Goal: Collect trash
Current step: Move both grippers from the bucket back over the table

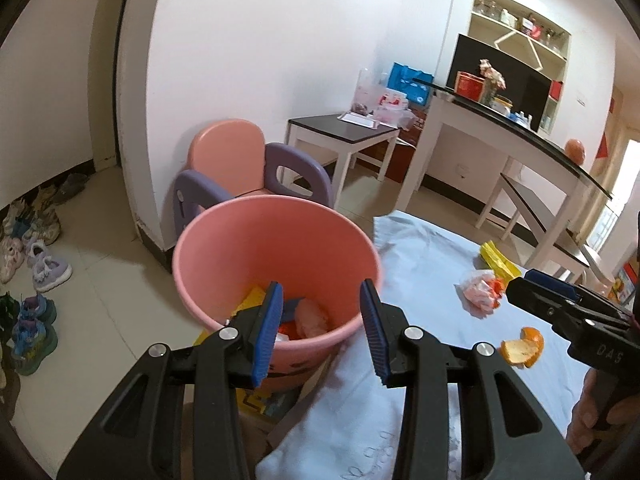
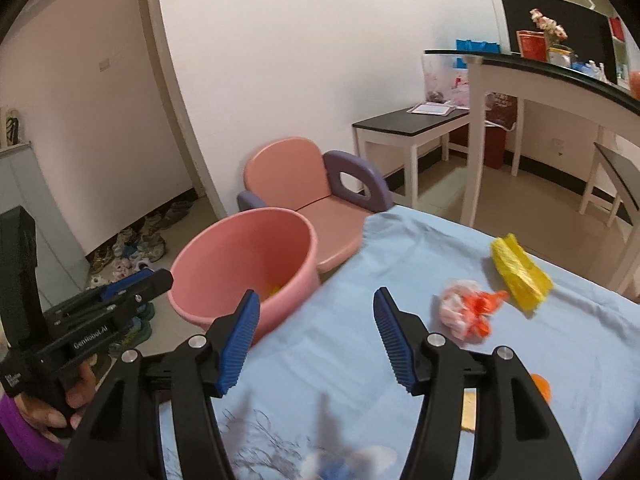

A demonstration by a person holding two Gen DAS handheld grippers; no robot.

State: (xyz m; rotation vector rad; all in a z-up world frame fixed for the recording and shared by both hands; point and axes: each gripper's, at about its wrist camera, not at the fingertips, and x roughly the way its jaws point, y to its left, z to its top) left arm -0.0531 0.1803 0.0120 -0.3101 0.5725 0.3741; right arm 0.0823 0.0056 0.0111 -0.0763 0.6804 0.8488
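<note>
Light-blue cloth-covered table [image 2: 400,280] is seen lower right w/ scraps; round pink plastic bin [image 1: 276,256] is kept beside it for drops. Left gripper [image 1: 322,316] & right gripper [image 2: 316,338]: jaws apart, nothing held.

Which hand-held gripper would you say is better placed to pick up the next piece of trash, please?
Right, probably. The right hand-held gripper is open and empty over the blue cloth, near the crumpled wrapper and orange peel; the left hand-held gripper, also empty, sits at the pink bin.
</note>
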